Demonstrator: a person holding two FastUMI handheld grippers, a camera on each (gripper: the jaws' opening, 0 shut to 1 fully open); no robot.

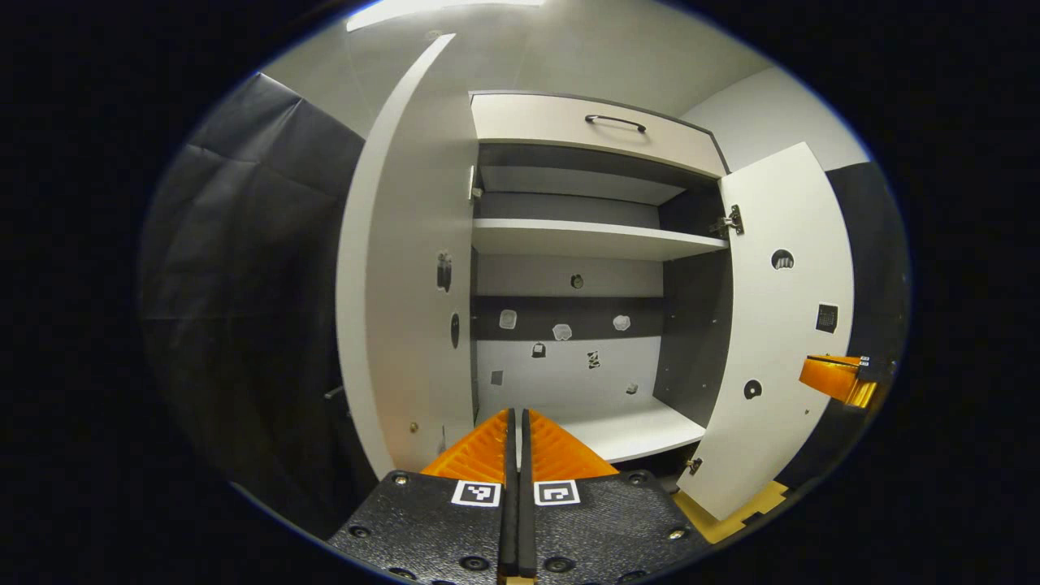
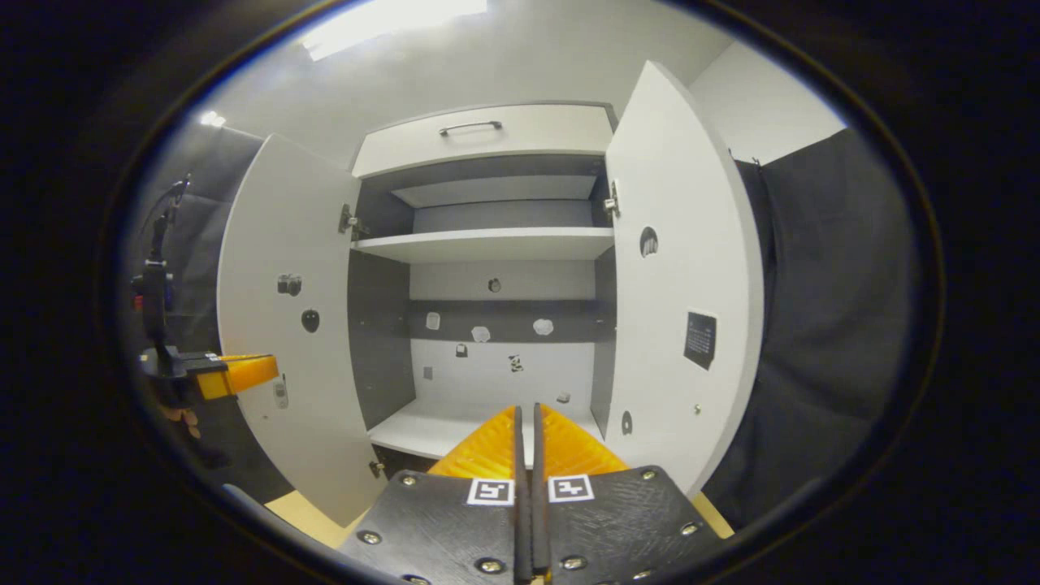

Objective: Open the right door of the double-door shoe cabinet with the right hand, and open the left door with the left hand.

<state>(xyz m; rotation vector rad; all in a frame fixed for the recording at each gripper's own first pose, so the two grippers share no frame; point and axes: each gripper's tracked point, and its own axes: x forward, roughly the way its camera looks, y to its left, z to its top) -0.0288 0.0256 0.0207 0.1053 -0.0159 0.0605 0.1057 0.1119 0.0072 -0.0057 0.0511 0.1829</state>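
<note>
Standing wide, both doors [image 2: 284, 325] [image 2: 682, 276] flank clenched, empty left tongs [image 1: 517, 416] and right tongs [image 2: 526, 412].

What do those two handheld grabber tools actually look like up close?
Each is a flat, black, textured body plate studded with round screws. The left gripper and the right gripper each carry two small square black-and-white coded tags, one at the base of each finger. The fingers are ribbed wedges tapering to a point.

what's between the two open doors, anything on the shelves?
In the right gripper view, between the left door and right door lies the open cabinet interior: bare shelves, small stickers on the back panel.
</note>
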